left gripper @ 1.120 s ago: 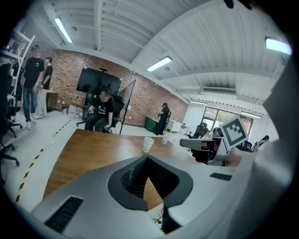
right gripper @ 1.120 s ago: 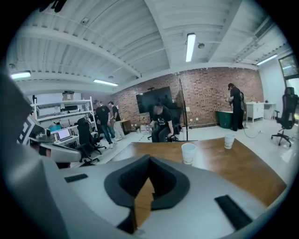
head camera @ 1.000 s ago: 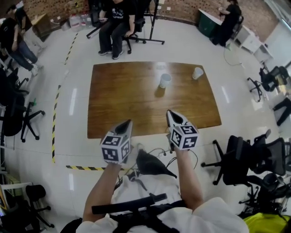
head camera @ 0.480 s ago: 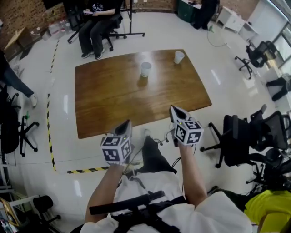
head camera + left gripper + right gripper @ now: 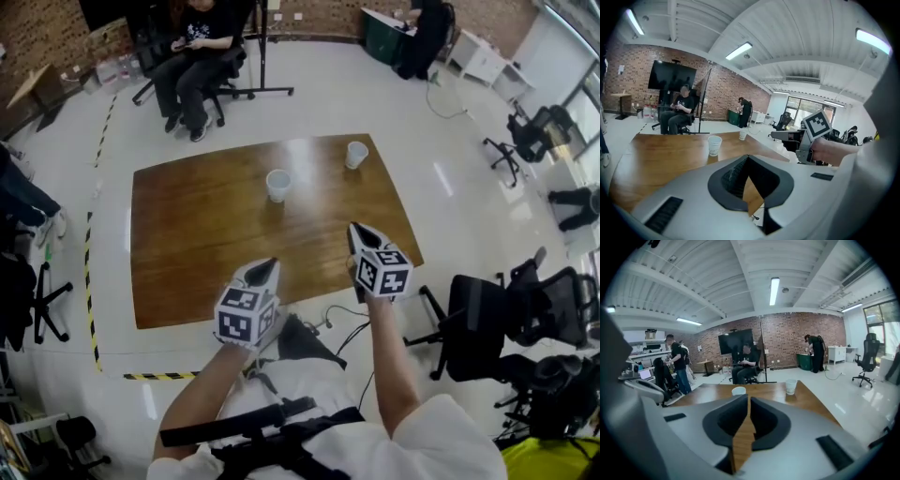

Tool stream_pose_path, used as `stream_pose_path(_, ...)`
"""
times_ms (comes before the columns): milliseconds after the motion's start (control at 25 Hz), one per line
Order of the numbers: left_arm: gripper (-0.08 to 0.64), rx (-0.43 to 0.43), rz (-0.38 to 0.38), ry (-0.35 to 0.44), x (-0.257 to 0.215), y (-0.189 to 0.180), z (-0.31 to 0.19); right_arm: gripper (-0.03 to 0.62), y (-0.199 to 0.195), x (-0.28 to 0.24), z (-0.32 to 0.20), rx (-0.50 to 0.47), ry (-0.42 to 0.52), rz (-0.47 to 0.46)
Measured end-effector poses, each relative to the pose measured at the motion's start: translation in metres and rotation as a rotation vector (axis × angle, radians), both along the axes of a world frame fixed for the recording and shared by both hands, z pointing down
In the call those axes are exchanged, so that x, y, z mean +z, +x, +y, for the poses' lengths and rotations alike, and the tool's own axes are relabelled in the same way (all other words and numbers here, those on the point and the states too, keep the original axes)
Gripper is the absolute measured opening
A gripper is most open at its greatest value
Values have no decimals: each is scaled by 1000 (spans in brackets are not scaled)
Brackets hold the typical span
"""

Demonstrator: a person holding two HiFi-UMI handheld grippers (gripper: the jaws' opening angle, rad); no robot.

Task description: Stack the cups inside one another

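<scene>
The nearer white paper cup (image 5: pixel 278 185) is standing upright mid-table, ahead of both grippers and untouched. The farther white paper cup (image 5: pixel 355 155) is sitting well apart from it, by the far right corner of the glossy brown wooden table (image 5: pixel 187 244). The left gripper (image 5: pixel 267 265) is keeping its jaw tips together, empty. The right gripper (image 5: pixel 355 228) has just been opening to a narrow slit, with nothing between its jaws. Both are reaching further over the table's near edge than a second ago.

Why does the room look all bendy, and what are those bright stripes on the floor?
Left and right gripper views: wide-angle lenses bend the ceiling and darken the corners. Head view: glare makes bright streaks on the shiny floor and a pale patch on the table.
</scene>
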State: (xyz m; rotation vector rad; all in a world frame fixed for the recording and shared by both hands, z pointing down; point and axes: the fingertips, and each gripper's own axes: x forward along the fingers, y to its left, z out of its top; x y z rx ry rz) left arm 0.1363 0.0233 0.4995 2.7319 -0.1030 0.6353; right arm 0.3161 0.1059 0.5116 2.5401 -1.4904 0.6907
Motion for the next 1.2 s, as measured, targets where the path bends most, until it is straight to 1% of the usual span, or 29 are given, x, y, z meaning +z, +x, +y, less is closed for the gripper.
stream_pose_path(80,-3,12,-4,8,-3,26,-3,51,28,0,-8,-4,-12,7)
stream_pose_path(160,-3,21,-7,8,-6,51,-4,93,52,3,-15,-15,-33,14)
stream_pose_path(280,-3,39,-4,5,-9,88,-3,124,88,9,-25,-40,-69,27)
stream_pose_path(520,-3,42,-3,-41,-10,147,-11,129,142,22,-55,-109,-163,63)
stream_pose_path(640,-3,45,-6,-43,-9,173,-14,130,165,26,-66,-142,-201,91)
stream_pose_path(880,-3,50,-21,-58,-1,208,-17,130,200,35,-84,-189,-262,119)
stream_pose_path(1080,-3,54,-47,-70,11,229,-21,129,237,54,-101,-223,-339,137)
stream_pose_path(1200,-3,47,-51,-76,17,240,-23,129,253,68,-109,-245,-382,136)
